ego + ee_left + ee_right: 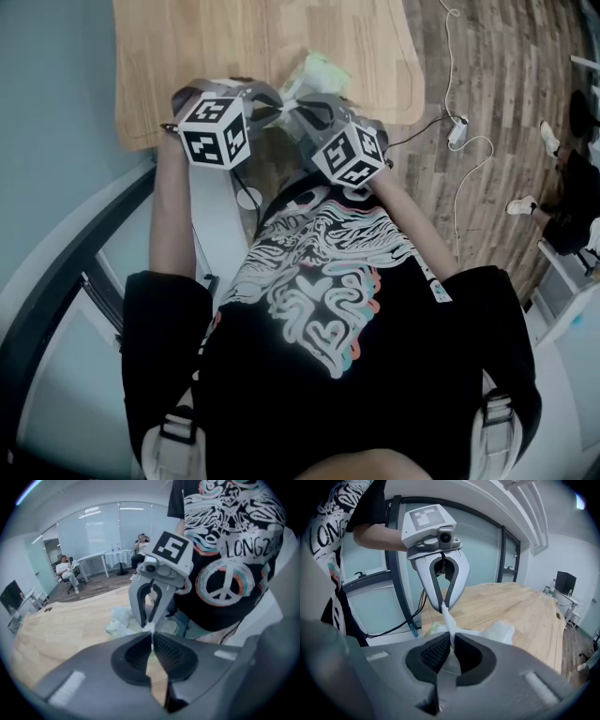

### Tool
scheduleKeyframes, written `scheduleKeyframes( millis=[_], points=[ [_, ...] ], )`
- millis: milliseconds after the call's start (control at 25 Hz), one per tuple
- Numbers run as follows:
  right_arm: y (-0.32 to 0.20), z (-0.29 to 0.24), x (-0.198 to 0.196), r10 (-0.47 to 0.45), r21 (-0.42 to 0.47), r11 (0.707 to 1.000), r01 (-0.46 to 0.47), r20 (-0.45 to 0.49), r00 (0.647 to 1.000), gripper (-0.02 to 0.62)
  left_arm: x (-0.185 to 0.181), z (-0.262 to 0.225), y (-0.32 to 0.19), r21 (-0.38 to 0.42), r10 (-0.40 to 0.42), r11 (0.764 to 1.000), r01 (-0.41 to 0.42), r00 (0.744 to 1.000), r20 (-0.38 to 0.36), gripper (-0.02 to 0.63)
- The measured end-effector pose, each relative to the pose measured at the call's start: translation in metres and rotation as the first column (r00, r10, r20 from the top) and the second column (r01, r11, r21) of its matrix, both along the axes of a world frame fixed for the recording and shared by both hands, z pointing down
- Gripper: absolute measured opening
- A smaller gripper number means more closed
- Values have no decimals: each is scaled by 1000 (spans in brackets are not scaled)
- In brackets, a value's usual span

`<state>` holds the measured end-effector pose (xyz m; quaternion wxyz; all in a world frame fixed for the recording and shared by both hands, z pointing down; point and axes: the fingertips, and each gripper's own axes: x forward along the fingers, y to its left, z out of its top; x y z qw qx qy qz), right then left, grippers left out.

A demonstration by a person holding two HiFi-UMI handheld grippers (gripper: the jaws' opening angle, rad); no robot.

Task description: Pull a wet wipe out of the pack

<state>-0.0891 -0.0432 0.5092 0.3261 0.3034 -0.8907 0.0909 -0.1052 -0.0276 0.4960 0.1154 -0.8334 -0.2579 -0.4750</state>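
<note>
The left gripper (151,637) and the right gripper (452,639) faced each other, both clamped on one wet wipe (446,616) stretched between them, with the pack (319,70) just beyond their tips.

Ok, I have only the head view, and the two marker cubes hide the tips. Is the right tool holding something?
Observer: Yes, the right tool is shut on a white wet wipe.
Operator: And the other one?
Observer: The left tool is shut on the same wipe; it runs as a twisted strip between the two tips.
Operator: What lies under them?
Observer: The pack lies crumpled on the wooden table under the tips; neither tool holds it.
</note>
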Motion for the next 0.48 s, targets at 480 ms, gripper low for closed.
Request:
scheduleKeyframes(
  millis=[480],
  points=[
    [3, 0, 0, -9, 5, 1000, 9, -10, 1000, 31, -5, -3, 7, 6, -40, 999, 40, 999, -9, -2]
  ],
)
